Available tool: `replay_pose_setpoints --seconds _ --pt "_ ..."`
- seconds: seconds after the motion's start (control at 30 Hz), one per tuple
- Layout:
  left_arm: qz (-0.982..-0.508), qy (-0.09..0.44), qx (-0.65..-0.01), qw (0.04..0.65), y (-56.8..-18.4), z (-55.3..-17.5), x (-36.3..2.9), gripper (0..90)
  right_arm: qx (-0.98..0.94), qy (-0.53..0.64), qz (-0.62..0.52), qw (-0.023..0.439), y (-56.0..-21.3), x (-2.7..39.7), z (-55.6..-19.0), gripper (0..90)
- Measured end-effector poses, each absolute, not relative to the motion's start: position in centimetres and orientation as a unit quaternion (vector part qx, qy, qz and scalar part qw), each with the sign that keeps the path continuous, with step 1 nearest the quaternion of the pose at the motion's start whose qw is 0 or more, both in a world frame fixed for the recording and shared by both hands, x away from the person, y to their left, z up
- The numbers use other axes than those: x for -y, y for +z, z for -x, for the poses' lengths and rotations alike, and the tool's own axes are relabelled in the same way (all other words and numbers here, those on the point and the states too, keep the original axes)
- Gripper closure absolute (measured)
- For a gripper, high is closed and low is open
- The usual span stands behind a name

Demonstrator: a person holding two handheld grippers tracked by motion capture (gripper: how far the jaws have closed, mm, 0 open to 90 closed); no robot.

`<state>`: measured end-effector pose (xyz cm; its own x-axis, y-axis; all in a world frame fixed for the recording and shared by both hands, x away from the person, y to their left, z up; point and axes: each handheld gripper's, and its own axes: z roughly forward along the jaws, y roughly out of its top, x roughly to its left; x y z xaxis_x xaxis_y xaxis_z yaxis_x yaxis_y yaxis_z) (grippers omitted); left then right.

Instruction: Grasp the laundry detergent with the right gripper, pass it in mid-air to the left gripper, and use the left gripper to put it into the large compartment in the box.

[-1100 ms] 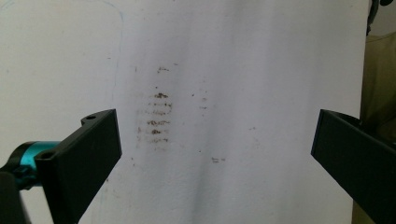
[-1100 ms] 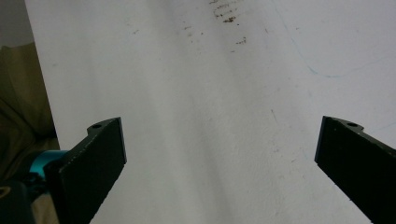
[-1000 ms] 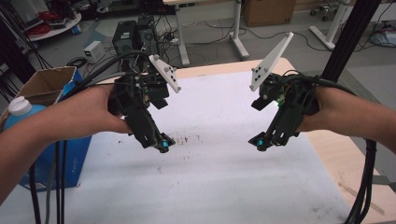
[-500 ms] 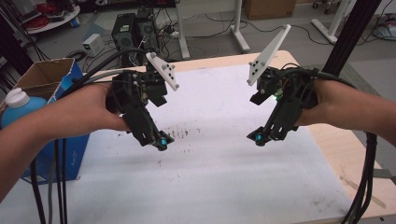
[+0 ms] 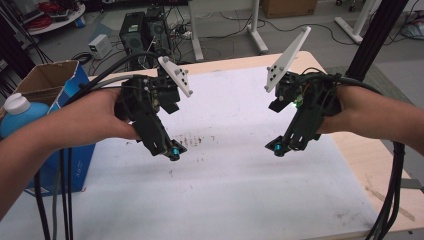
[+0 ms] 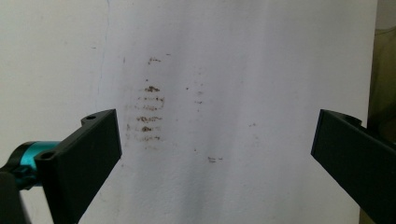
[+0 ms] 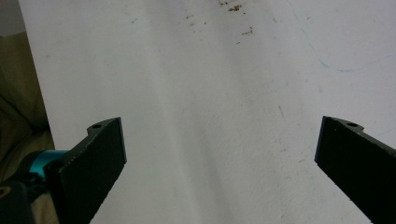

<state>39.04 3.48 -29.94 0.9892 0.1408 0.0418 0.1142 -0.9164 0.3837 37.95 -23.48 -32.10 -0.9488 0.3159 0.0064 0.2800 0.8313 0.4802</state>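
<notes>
A white sheet covers the wooden table. My left gripper hangs over its left-middle, held in a hand, tips down. In the left gripper view my left gripper is open, jaws far apart, with nothing between them but the sheet and brown smudges. My right gripper hovers over the right-middle, also tilted down toward the centre. Seen along its own jaws, the right gripper stands open and empty above bare white sheet. The brown smudges lie between the two grippers.
A blue cardboard box and a blue bottle with a white cap stand off the table's left edge. Black cables trail down at the right. A black post rises at the back right. Computers and desk legs stand on the floor beyond.
Both grippers have lifted slightly and stayed apart; the camera's framing has shifted a little. Neither gripper has taken hold of anything.
</notes>
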Motion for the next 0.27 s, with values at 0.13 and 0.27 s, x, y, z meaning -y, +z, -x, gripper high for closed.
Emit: replay_pose_setpoints --seconds 0.13,0.27 --pt "-0.978 0.035 -0.067 0.195 -29.88 -39.04 -3.61 1.7 -0.956 0.246 -0.158 0.037 -32.14 23.64 -37.82 1.0" --pt "-0.977 0.037 -0.068 0.197 -29.74 -39.07 -3.78 1.6 -0.954 0.250 -0.160 0.040 -32.01 23.75 -37.75 1.0"
